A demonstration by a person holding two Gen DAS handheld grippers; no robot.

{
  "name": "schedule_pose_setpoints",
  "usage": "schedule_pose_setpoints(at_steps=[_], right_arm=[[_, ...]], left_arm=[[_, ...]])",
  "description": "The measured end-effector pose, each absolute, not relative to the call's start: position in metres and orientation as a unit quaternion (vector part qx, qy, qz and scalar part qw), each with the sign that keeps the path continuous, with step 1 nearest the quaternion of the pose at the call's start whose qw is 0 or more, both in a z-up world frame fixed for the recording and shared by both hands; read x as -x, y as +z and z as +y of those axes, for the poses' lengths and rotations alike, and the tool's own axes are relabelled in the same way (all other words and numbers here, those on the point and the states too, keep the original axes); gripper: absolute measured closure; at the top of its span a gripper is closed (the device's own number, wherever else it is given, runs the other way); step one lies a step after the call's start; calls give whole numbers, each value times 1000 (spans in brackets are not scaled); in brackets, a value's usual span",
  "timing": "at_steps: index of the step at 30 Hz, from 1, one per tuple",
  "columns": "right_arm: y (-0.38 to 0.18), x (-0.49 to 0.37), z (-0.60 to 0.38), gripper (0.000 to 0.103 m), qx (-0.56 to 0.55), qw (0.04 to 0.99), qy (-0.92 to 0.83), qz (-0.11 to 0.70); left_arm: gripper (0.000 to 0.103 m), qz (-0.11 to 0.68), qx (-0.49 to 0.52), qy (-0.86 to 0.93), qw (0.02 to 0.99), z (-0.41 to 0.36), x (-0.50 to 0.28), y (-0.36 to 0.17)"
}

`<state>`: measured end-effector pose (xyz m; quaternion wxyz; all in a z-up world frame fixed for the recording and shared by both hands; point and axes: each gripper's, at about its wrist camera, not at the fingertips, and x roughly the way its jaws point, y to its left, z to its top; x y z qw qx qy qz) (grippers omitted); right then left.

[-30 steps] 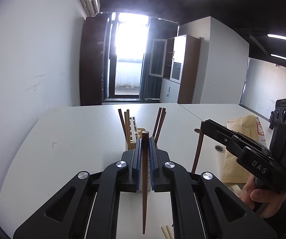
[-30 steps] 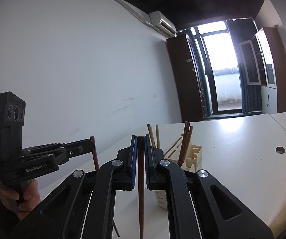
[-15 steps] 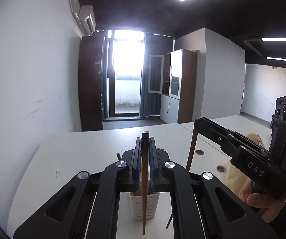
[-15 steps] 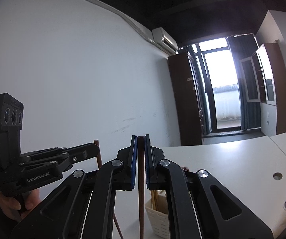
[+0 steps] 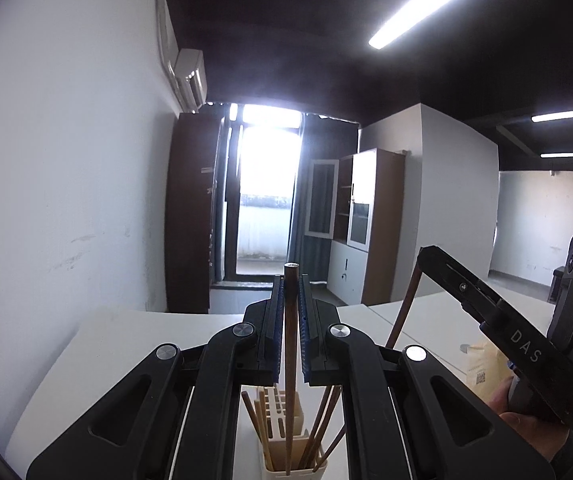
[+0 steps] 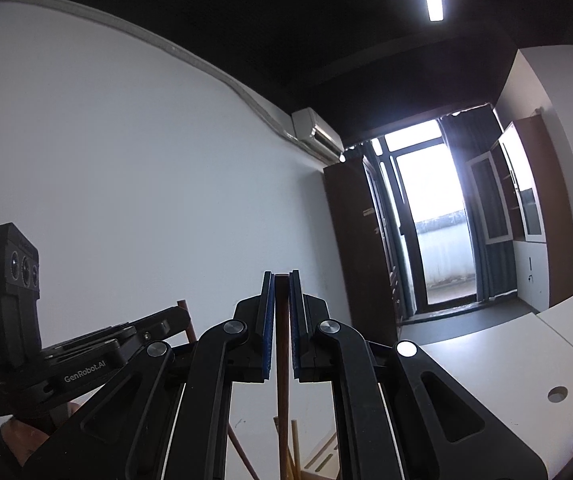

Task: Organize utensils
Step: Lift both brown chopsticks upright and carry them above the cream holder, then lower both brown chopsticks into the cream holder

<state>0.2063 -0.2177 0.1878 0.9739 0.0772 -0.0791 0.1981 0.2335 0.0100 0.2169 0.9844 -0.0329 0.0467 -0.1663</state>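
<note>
Two dark chopsticks are up in the air, one per gripper, and both hang nearly upright over the slotted holder point(image 5: 286, 436) on the white table point(image 5: 118, 344). The left gripper point(image 5: 290, 300) has its blue pads pinched on the left chopstick point(image 5: 290, 360), top end poking just above the fingers, lower tip right down at the holder's mouth among the sticks already standing there; whether it has entered a slot I can't quite tell. The right gripper point(image 6: 281, 304) is clamped the same way on the right chopstick point(image 6: 282, 380), and in the left view that one point(image 5: 404, 308) hangs slightly tilted, off to the side of the holder. In the right view, the holder barely peeks in at the bottom edge, so its aim is hard to judge. This looks like the drop-in step: sticks gathered, placing under way. Next, I'd say, the left one needs a straight descent into a free slot before the pads part, then the right swings across and lines up. A paper bag point(image 5: 482, 364) sits further right on the table.
</note>
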Motion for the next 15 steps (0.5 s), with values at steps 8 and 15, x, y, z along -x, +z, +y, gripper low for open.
schedule_pose_setpoints(at_steps=[8, 15], right_arm=[[173, -224, -219, 95, -81, 977, 174, -93], [156, -241, -215, 95, -71, 980, 165, -86]], left_arm=[[96, 14, 63, -157, 985, 12, -244, 202], [96, 20, 70, -148, 986, 8, -255, 180]])
